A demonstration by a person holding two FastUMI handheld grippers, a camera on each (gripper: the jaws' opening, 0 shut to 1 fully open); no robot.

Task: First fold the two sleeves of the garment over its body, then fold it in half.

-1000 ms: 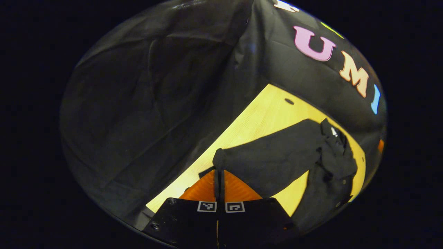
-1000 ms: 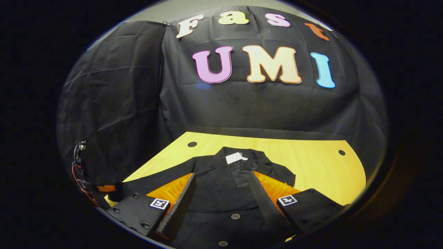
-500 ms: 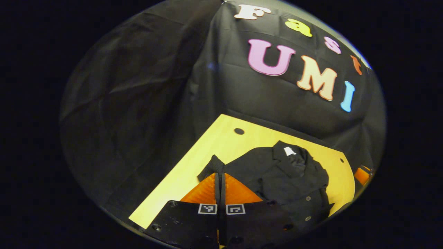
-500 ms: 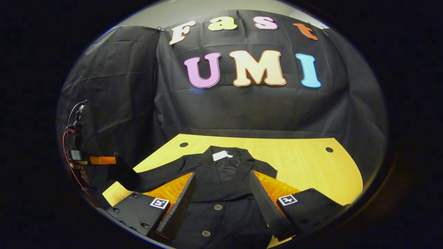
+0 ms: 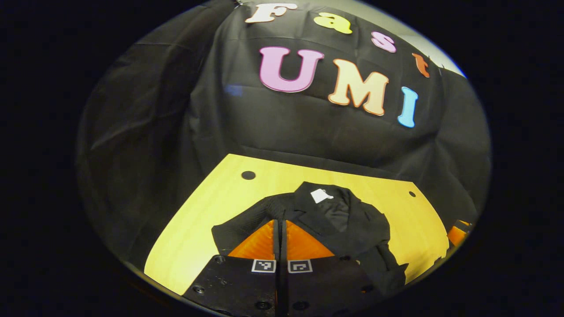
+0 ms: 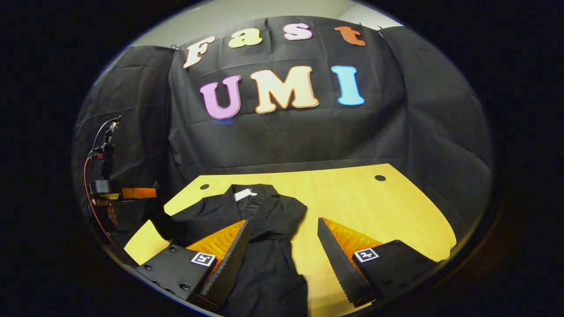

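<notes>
While the black garment (image 5: pixel 339 220) lay collar-up on the yellow table (image 5: pixel 211 207), we held the left gripper (image 5: pixel 280 229) clenched on a fold of its sleeve (image 5: pixel 240 224); in the right gripper view, the sleeve (image 6: pixel 161 222) hung lifted beyond the table edge; we held the right gripper (image 6: pixel 282 246) spread wide, grasping nothing, above the garment's edge and bare table.
</notes>
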